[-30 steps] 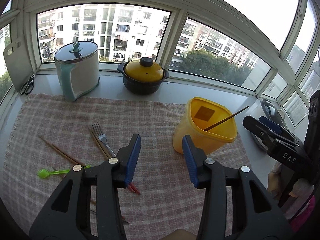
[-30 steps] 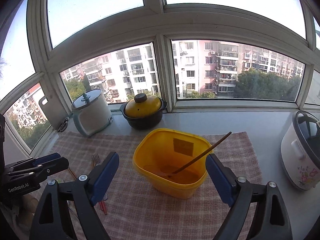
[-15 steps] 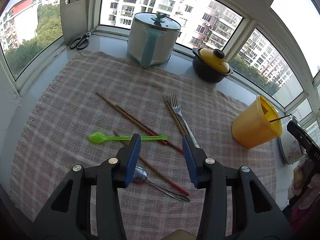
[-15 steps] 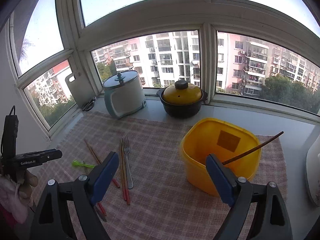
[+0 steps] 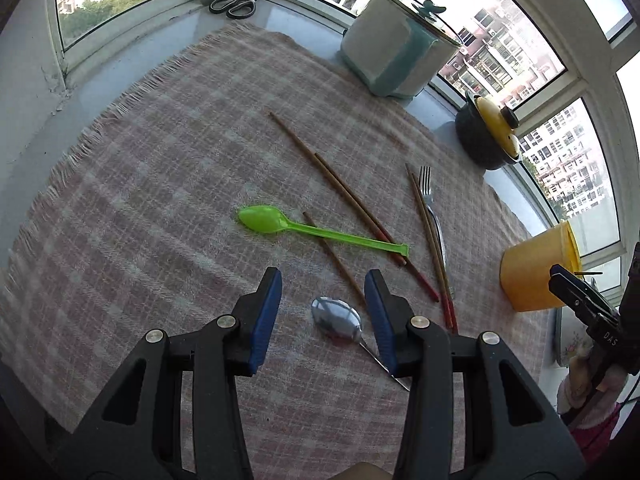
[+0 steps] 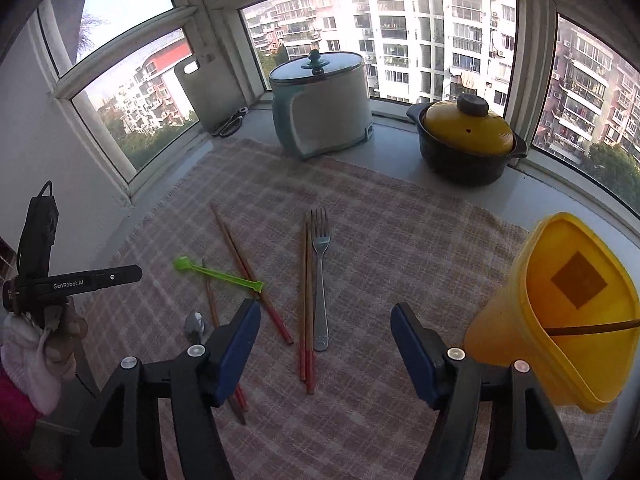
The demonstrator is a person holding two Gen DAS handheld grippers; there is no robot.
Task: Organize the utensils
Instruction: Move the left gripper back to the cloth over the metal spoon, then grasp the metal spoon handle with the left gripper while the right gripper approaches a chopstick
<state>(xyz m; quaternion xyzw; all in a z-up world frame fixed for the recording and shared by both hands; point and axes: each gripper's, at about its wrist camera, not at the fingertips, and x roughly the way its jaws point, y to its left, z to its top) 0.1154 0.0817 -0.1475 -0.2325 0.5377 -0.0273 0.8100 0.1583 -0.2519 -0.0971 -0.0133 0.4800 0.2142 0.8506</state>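
Observation:
On the checked cloth [image 5: 152,184] lie a green plastic spoon [image 5: 280,224], a metal spoon [image 5: 338,316], a metal fork [image 5: 430,204] and several wooden chopsticks [image 5: 348,200]. My left gripper [image 5: 322,304] is open and empty, just above the metal spoon's bowl. My right gripper [image 6: 324,340] is open and empty, above the fork [image 6: 321,280] and chopsticks [image 6: 306,292]. The yellow tub [image 6: 568,320] at the right holds one chopstick [image 6: 592,327]; it also shows in the left wrist view [image 5: 532,276].
A white-and-teal cooker [image 6: 320,104] and a black pot with a yellow lid [image 6: 466,140] stand on the sill at the back. Scissors [image 5: 234,2] and a cutting board [image 6: 200,92] sit in the far left corner. Windows surround the counter.
My left gripper swung left and down from the tub to over the utensils, now close above the metal spoon. My right gripper turned left from the tub toward the fork and chopsticks.

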